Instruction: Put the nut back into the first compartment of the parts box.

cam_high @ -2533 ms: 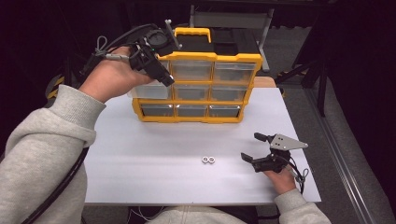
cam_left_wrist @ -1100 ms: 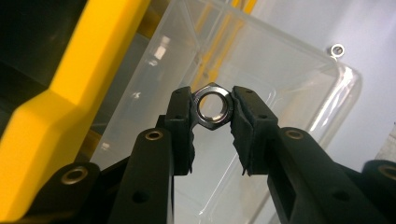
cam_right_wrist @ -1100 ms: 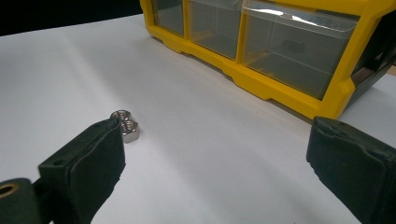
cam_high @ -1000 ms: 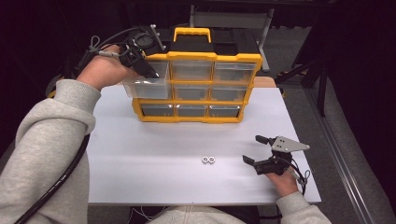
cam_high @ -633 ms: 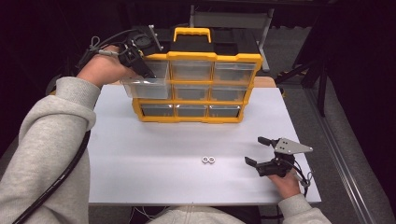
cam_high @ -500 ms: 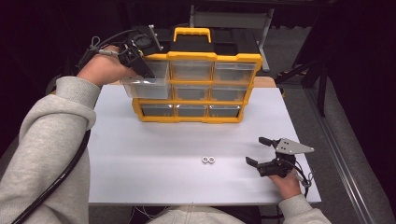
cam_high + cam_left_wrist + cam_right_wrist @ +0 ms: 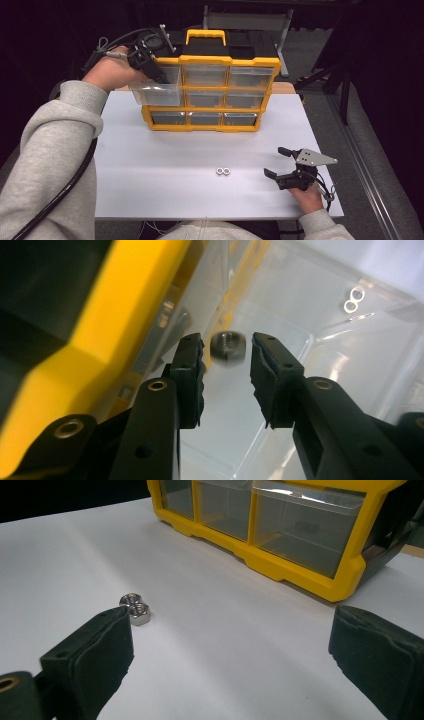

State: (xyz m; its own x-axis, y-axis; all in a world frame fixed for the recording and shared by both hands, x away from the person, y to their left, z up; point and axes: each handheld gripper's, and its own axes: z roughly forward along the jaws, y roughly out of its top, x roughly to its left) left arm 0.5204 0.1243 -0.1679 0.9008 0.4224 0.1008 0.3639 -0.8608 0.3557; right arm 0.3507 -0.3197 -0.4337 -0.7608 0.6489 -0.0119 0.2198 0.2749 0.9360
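Note:
A yellow organizer (image 7: pixel 220 60) with clear drawers stands at the back of the white table (image 7: pixel 165 165). Its upper-left drawer (image 7: pixel 155 94) is pulled out. My left gripper (image 7: pixel 156 76) points down into that drawer. In the left gripper view its jaws (image 7: pixel 227 340) have just been opening. A blurred steel nut (image 7: pixel 227 346) sits in the gap between them with neither pad touching it. Two more nuts (image 7: pixel 223 171) lie side by side on the table. My right gripper (image 7: pixel 276 162) rests open just right of those two nuts (image 7: pixel 136 608), with nothing between its pads (image 7: pixel 232 625).
The organizer's other drawers (image 7: pixel 300 527) are pushed in. A black cable (image 7: pixel 65 185) trails from the left gripper along the person's grey sleeve (image 7: pixel 45 150). White tabletop lies between the organizer and the two nuts.
Since the earliest frame the left gripper has moved up and left over the pulled-out drawer, then held there. The right gripper has barely shifted.

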